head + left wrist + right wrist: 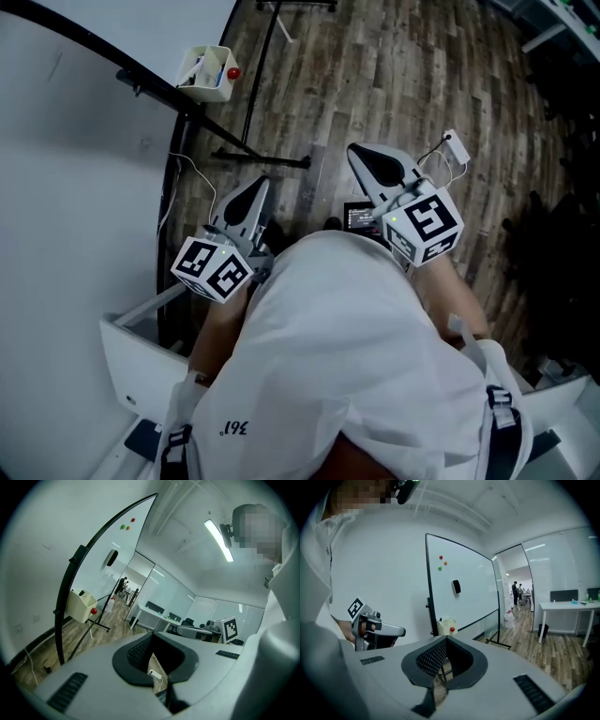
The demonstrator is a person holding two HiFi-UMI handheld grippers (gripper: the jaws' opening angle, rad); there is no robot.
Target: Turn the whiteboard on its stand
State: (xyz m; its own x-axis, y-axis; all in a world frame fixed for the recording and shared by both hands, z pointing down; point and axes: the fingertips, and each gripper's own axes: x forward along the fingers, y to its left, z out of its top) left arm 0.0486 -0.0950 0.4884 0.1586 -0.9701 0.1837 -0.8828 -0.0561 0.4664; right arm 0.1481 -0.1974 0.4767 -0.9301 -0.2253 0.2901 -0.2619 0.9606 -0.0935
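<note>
Ahead of me, the black-framed white whiteboard stands upright. My left tool and right tool are closed, empty and well apart from it, which fits before or after turning.

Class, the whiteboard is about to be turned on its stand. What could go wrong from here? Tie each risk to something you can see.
1. The bin hanging at the edge of the whiteboard may tip and spill as the board turns.
2. The eraser and magnets could drop off.
3. The left gripper and right gripper are shut and off the board; closed jaws may slip on its frame.
</note>
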